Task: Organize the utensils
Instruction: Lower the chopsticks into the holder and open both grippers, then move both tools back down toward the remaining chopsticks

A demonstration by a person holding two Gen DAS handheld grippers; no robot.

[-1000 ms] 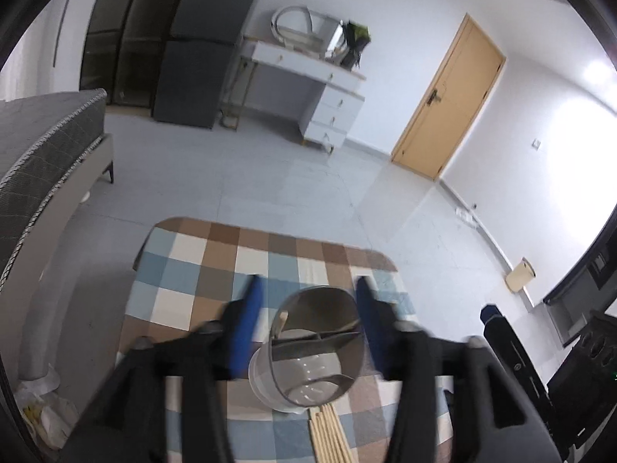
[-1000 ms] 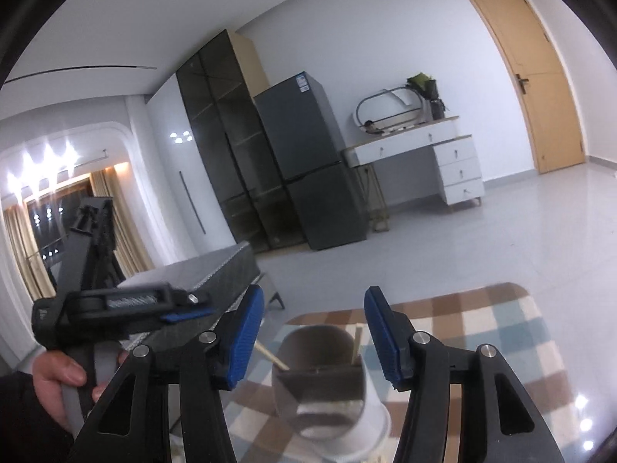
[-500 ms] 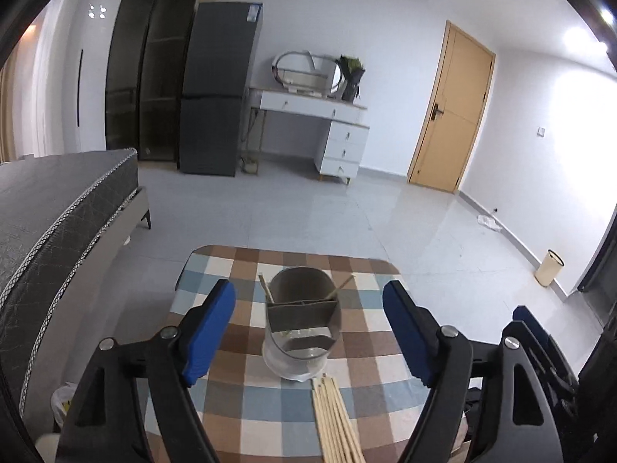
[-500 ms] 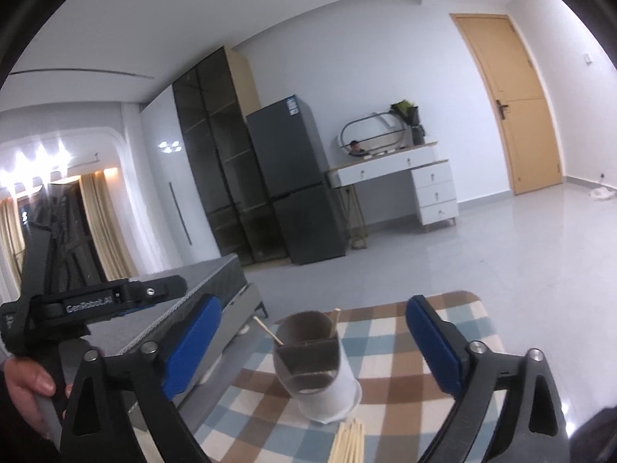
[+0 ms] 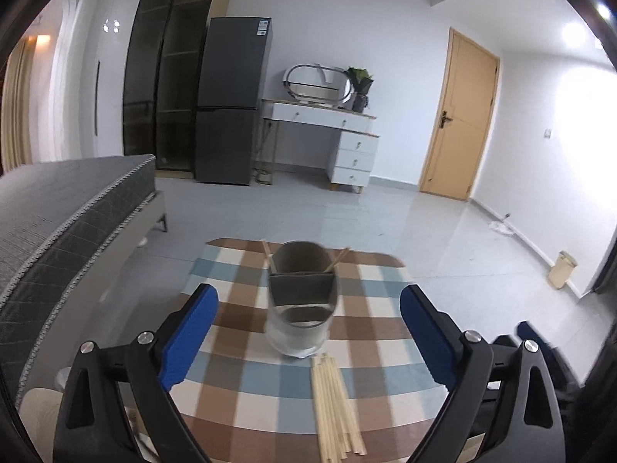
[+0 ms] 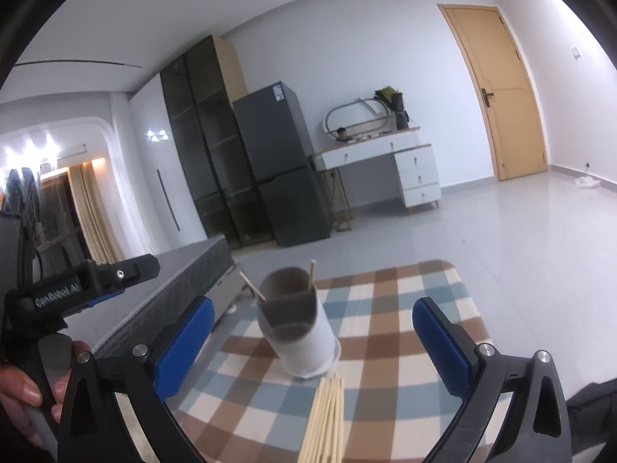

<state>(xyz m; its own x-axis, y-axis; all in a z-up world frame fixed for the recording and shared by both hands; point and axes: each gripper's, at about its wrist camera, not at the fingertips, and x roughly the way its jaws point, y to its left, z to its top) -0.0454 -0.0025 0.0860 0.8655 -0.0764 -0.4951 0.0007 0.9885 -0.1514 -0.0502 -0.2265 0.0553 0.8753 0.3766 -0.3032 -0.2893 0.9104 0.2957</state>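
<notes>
A white utensil holder point(image 5: 300, 308) with a grey divided insert stands on the checked tablecloth point(image 5: 246, 386); two wooden chopsticks lean inside it. It also shows in the right wrist view point(image 6: 299, 332). A bundle of several wooden chopsticks point(image 5: 335, 405) lies on the cloth just in front of it, seen too in the right wrist view point(image 6: 324, 416). My left gripper point(image 5: 308, 332) is open and empty, held back from the holder. My right gripper point(image 6: 312, 339) is open and empty, also short of the holder.
A grey bed point(image 5: 58, 208) runs along the left of the table. Across the tiled floor stand a dark fridge point(image 5: 231, 104), a white dresser point(image 5: 335, 142) and a wooden door point(image 5: 459, 115). The left gripper's body and the hand holding it show in the right wrist view point(image 6: 46, 308).
Both grippers opened wide and drew back from the holder, which they had flanked closely a second ago. The chopstick bundle on the cloth came more into view.
</notes>
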